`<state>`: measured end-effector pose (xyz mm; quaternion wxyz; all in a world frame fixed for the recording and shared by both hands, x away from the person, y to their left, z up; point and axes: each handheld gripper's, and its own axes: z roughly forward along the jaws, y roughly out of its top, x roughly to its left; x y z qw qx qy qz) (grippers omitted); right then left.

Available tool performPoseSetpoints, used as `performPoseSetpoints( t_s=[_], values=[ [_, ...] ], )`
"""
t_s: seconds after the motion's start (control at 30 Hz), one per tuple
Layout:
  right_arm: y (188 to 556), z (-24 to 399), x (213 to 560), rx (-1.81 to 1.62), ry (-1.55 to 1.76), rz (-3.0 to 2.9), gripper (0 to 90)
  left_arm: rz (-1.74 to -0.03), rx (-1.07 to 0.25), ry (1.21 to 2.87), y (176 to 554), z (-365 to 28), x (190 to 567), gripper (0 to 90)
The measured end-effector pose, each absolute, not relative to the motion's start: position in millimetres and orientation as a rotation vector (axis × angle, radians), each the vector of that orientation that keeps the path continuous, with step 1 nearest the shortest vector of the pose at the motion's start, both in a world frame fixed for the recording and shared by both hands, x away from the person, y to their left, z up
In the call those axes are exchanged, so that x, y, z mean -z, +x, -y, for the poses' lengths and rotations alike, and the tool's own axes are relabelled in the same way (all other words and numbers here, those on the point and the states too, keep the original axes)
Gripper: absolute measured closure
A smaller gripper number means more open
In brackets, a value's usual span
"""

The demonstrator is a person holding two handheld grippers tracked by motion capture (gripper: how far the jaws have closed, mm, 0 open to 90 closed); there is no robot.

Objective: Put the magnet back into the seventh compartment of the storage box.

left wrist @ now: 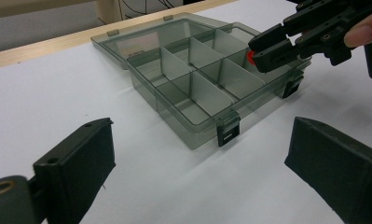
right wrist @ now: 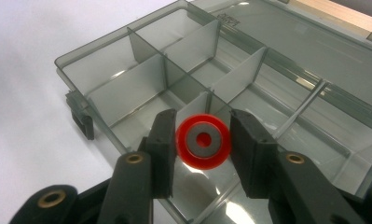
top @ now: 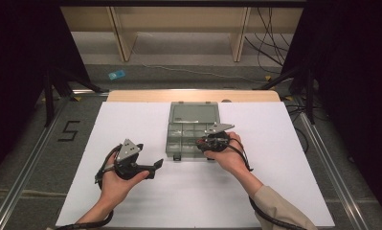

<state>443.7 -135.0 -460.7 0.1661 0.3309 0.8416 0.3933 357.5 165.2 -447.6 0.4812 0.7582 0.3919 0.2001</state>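
A smoky grey clear compartment box (top: 175, 143) lies open on the white sheet, its lid (top: 194, 113) folded flat behind it. My right gripper (top: 201, 143) hovers over the box's near right part, shut on a red ring (right wrist: 203, 157) with a grey centre. Its pads (right wrist: 162, 140) press the ring's two sides just above a divider (right wrist: 148, 51). The left gripper view shows the ring (left wrist: 250, 57) held by the right gripper (left wrist: 267, 50) above the box (left wrist: 174, 112). My left gripper (top: 153, 169) rests left of the box, open and holding nothing (left wrist: 202, 140).
The white sheet (top: 255, 191) covers the table, with a wooden edge (top: 193, 96) at the back. Two black latches (left wrist: 228, 133) hang on the box's front. Black stand legs (top: 50, 96) flank the table. A blue object (top: 117, 74) lies on the floor behind.
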Motion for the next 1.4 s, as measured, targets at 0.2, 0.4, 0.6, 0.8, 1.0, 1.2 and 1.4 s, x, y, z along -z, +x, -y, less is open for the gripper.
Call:
performPoseSetpoints(
  t_s=[0.2, 0.4, 0.6, 0.8, 1.0, 1.2, 1.4],
  values=[
    [444, 135, 462, -1.119, 0.942, -2.4, 61.7, -0.955, -0.487, 1.849, 358, -165, 448, 6.8],
    [443, 136, 459, -1.131, 0.973, -2.392, 54.3, -0.962, -0.479, 1.844, 358, -165, 448, 6.8],
    [445, 145, 450, -1.189, 1.02, -2.33, 45.7, -0.963, -0.478, 1.848, 358, -166, 449, 6.8],
    [451, 164, 437, -1.241, 1.073, -2.213, 35.2, -0.961, -0.478, 1.853, 358, -165, 450, 6.8],
    [458, 185, 429, -1.247, 1.161, -2.117, 30.2, -0.966, -0.472, 1.848, 358, -166, 450, 6.8],
    [462, 199, 426, -1.25, 1.199, -2.077, 28.6, -0.972, -0.479, 1.843, 359, -168, 449, 6.8],
    [463, 203, 427, -1.25, 1.204, -2.058, 28.4, -0.969, -0.482, 1.845, 360, -169, 449, 6.8]
  ],
)
